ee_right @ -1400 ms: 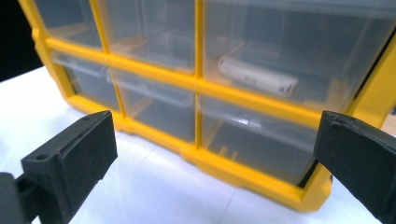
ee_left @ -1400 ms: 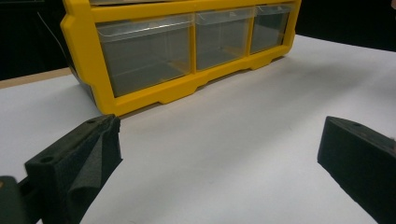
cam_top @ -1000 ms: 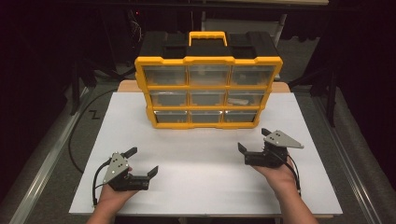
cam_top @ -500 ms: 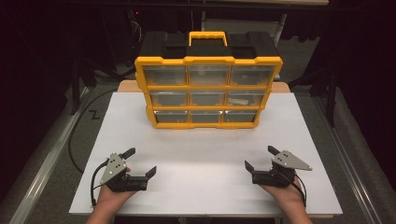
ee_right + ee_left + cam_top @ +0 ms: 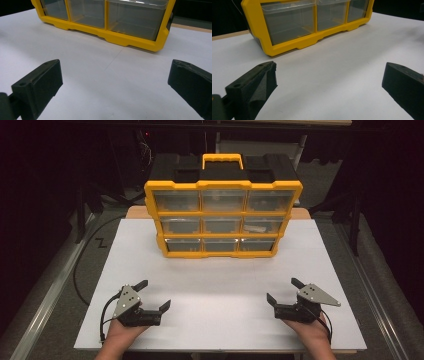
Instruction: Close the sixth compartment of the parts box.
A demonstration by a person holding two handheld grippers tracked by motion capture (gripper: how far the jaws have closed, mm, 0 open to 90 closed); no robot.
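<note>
Nothing looks begun: the drawer cabinet (image 5: pixel 223 205) sits shut at twelve o'clock on the worktop (image 5: pixel 220 280), left gripper (image 5: pixel 152 296) and right gripper (image 5: pixel 281 292) empty, fingers spread wide.

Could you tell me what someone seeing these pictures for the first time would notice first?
The eye goes first to the yellow-framed drawer cabinet, standing upright at the far middle of the white table, with three rows of three clear drawers and a yellow carry handle on its black top. Next come the left gripper and right gripper, each held in a hand near the table's front edge, jaws open, well short of the cabinet.
</note>
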